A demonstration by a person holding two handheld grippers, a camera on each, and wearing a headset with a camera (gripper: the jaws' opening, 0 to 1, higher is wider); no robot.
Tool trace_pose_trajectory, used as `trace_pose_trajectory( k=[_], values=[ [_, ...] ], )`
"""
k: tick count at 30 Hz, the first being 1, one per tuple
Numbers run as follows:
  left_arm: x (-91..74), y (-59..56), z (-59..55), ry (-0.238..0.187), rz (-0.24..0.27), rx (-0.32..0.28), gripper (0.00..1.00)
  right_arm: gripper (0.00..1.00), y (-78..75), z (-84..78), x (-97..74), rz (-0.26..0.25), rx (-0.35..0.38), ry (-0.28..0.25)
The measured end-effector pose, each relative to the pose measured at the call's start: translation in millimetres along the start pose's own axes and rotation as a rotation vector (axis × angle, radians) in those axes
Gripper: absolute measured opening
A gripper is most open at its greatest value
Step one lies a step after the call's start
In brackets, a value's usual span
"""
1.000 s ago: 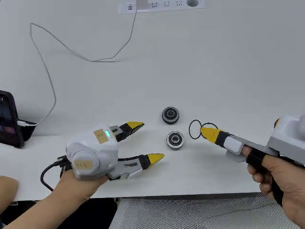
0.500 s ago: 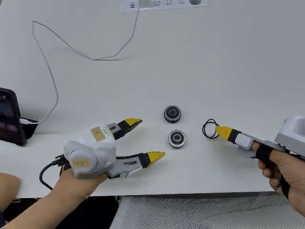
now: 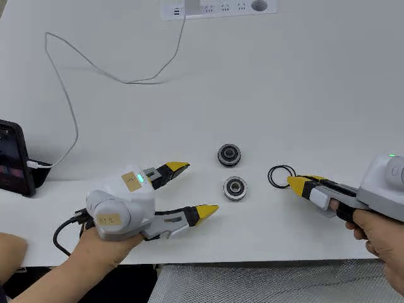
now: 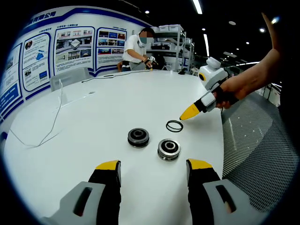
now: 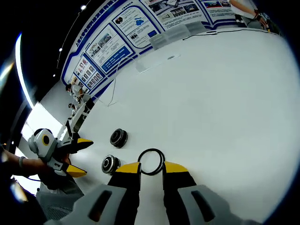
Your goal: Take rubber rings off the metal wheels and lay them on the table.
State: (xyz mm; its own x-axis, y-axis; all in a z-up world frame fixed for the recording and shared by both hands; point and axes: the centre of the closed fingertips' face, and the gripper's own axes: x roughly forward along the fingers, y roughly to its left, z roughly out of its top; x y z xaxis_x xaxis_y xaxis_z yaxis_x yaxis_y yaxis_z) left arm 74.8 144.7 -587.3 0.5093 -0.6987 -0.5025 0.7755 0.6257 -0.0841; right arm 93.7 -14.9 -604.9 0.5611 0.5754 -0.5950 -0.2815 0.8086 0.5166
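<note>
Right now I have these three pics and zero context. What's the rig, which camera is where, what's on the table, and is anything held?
There is no robot here: a person holds a two-jaw gripper in each hand. The square picture comes from a headset camera looking down at the white table. The two round pictures come from cameras riding on the grippers, each looking along its own yellow-tipped jaws. The left gripper is wide open and empty. The right gripper has its jaws a little apart and is also empty, with its tips right at a black rubber ring lying flat on the table. Between the grippers lie a far wheel and a near wheel, both metal. A phone sits at the left edge.
</note>
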Motion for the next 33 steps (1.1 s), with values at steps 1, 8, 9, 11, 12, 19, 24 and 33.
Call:
trace_pose_trajectory(
  k=[1, 8, 9, 11, 12, 19, 24, 33],
  values=[
    [0.2, 0.1, -0.2, -0.001, -0.001, -0.001, 0.57, 0.19, 0.5, -2.1, 0.2, 0.005, -0.006, 0.012],
    [0.6, 0.2, 0.1, 0.001, -0.004, 0.003, 0.56, 0.25, 3.3, -6.2, -1.4, -0.017, -0.271, 0.072],
    [0.6, 0.5, 0.2, 0.0, -0.004, 0.005, 0.56, 0.26, 8.7, -5.8, -1.9, -0.006, -0.334, 0.075],
    [0.6, 0.6, 0.4, 0.001, -0.004, 0.004, 0.56, 0.29, 16.2, -6.0, -1.4, 0.022, -0.392, 0.073],
    [0.8, 0.8, 0.7, 0.002, -0.003, 0.004, 0.56, 0.31, 21.1, -7.5, -0.6, 0.044, -0.42, 0.076],
    [5.9, 2.9, 10.2, -0.006, -0.011, 0.016, 0.49, 0.47, 47.1, -2.1, 7.0, 0.123, -0.483, 0.028],
    [14.4, 10.0, 23.5, -0.021, 0.001, 0.038, 0.46, 0.47, 55.6, 6.8, 14.5, 0.137, -0.493, 0.006],
    [35.4, 18.8, 33.5, 0.002, -0.003, 0.079, 0.42, 0.44, 58.7, 12.2, 28.3, 0.141, -0.511, 0.012]
  ],
)
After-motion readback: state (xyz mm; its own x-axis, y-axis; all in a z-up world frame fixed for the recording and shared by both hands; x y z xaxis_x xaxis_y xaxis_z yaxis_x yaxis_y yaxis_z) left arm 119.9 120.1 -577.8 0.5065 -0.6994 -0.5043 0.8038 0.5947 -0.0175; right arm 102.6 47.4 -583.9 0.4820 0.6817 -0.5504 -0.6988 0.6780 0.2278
